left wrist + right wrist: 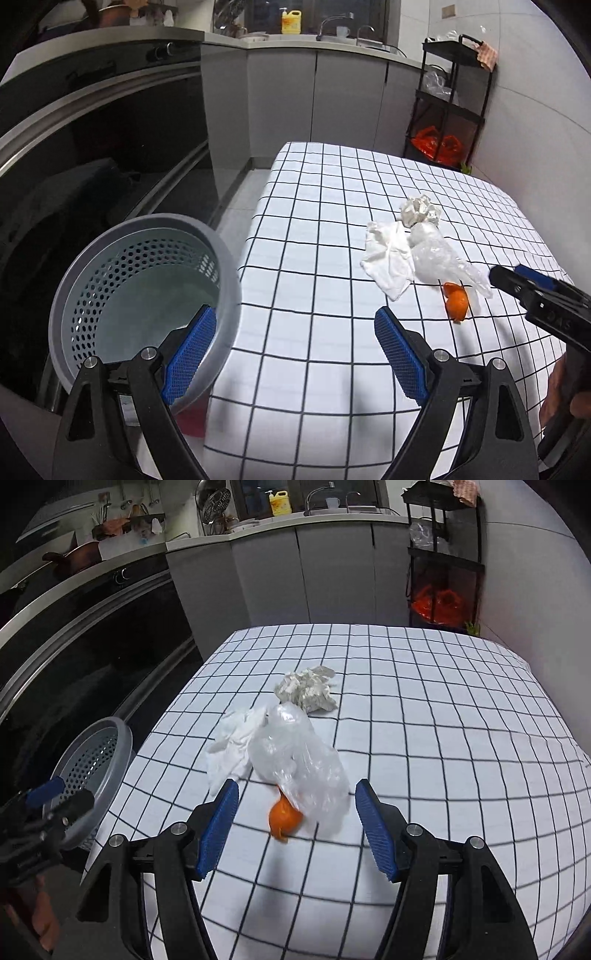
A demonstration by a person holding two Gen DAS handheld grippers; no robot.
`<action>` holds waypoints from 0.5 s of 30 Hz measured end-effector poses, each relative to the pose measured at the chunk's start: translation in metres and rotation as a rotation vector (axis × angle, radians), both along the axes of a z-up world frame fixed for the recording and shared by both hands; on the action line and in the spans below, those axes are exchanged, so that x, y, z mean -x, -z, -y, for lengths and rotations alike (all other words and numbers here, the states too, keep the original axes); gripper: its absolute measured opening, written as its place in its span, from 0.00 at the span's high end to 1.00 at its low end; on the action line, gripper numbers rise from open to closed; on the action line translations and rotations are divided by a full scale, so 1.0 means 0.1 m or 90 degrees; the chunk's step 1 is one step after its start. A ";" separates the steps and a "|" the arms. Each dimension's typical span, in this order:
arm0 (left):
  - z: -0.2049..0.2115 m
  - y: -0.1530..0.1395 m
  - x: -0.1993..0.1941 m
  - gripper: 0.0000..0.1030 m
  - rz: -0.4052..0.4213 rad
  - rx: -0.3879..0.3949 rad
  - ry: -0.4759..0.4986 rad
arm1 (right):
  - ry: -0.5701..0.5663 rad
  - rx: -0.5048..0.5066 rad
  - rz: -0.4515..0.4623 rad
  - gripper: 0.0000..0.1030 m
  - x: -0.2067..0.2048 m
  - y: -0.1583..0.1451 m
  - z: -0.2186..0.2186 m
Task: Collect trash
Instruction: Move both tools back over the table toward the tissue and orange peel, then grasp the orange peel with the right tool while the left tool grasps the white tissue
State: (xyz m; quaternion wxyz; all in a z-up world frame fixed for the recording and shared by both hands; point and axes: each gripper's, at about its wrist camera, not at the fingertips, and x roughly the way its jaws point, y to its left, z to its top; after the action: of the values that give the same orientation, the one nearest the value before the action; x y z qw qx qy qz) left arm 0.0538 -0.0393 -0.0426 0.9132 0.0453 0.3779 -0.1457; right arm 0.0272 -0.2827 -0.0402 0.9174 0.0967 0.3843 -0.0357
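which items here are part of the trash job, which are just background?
Job: orange peel, clear plastic bag, white tissue, crumpled paper ball, grey perforated bin.

Background: yellow detergent bottle, black shelf cart, faucet, checked tablecloth.

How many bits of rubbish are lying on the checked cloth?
4: crumpled paper ball farthest back, white tissue left, clear plastic bag beside it, orange peel nearest, partly under the bag. More may be hidden.

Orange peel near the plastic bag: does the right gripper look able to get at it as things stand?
Probably yes. The right gripper is open and empty, with the orange peel lying just ahead between its fingers. The plastic bag overlaps the peel's far side, so it might get pinched too.
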 end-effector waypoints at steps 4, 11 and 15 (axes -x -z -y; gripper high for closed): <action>0.09 0.04 -0.04 0.17 -0.002 -0.005 0.000 | -0.014 -0.012 -0.014 0.39 -0.21 0.09 0.01; 0.21 0.10 -0.09 0.17 -0.003 -0.031 0.007 | 0.015 -0.096 -0.040 0.39 -0.14 0.23 0.18; 0.22 0.10 -0.13 0.17 -0.004 -0.028 0.006 | 0.026 -0.097 -0.062 0.39 -0.01 0.35 0.18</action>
State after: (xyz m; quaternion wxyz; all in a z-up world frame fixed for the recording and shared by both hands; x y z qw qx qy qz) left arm 0.0667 -0.0609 -0.0523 0.9100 0.0668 0.3838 -0.1419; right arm 0.0286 -0.3002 -0.0747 0.8867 0.1723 0.4280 -0.0301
